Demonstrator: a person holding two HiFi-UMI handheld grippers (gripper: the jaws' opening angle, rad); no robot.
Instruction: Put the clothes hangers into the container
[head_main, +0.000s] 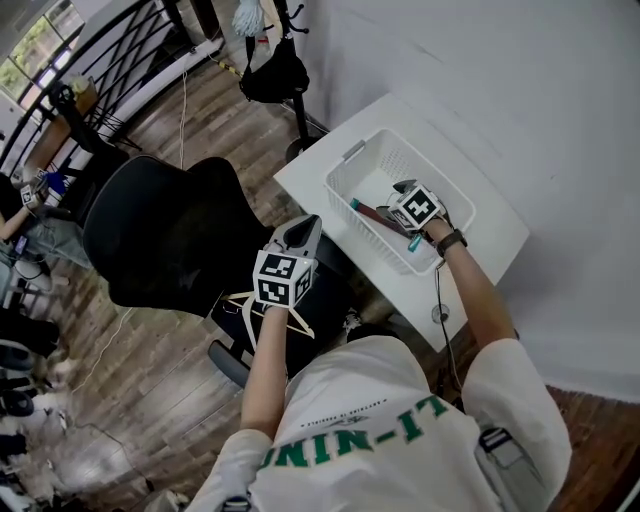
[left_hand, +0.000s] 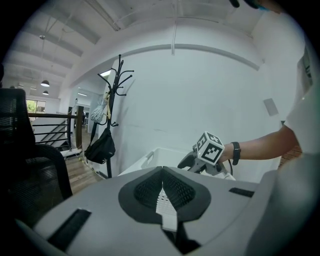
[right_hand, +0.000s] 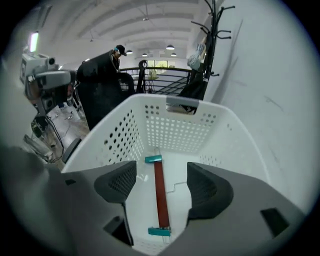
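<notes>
A white perforated basket (head_main: 345, 205) stands on a small white table (head_main: 495, 225). On its floor lies a dark red hanger with teal ends (right_hand: 159, 192), also seen in the head view as the hanger (head_main: 372, 211). My right gripper (right_hand: 161, 174) hangs open over the basket (right_hand: 175, 130), its pads apart above the hanger and touching nothing; in the head view this right gripper (head_main: 398, 200) sits inside the rim. My left gripper (head_main: 305, 228) is over the black chair, its pads shut together with nothing seen between them (left_hand: 162, 172). A pale hanger (head_main: 240, 300) shows under its cube.
A black office chair (head_main: 170, 230) fills the space left of the table. A coat stand with a black bag (head_main: 275, 75) stands at the wall behind. A black railing (head_main: 90, 50) and a seated person (head_main: 20, 215) are at the far left. Wooden floor lies around.
</notes>
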